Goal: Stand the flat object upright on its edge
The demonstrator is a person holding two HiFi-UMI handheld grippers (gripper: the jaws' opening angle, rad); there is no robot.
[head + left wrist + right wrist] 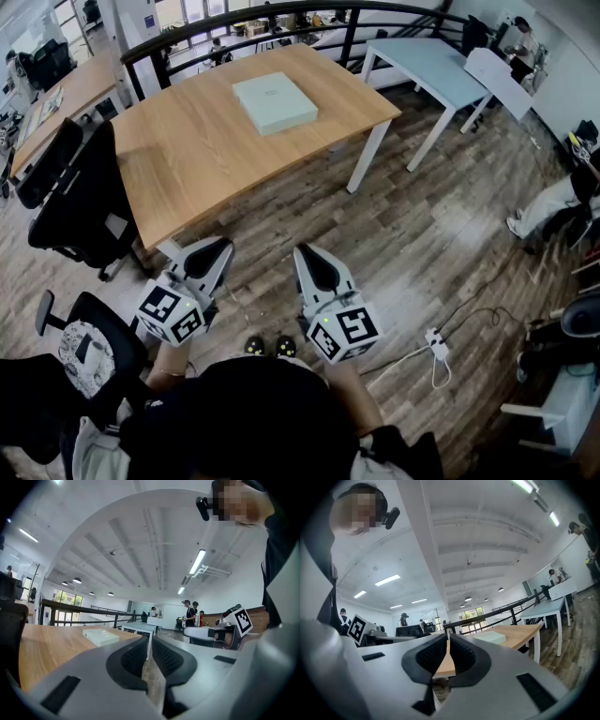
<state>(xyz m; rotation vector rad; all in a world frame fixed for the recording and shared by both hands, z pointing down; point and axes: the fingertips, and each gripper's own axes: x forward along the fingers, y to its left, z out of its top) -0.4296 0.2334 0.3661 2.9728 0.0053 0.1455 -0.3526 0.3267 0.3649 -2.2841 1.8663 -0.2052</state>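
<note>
A flat, pale green square box (275, 101) lies flat on the wooden table (187, 159), towards its far end. It also shows as a low slab in the left gripper view (100, 636) and in the right gripper view (490, 638). My left gripper (221, 246) and right gripper (304, 253) hang side by side over the wooden floor, close to my body and well short of the table's near edge. Both are shut, with nothing between the jaws. The left gripper (149, 641) and the right gripper (448, 642) point towards the table and tilt upward.
Black office chairs (80, 202) stand left of the table, one by my left arm. A pale blue table (441, 66) and a dark railing (281, 11) lie behind. A white power strip with cable (434, 343) lies on the floor at right. A person's legs (553, 202) show at far right.
</note>
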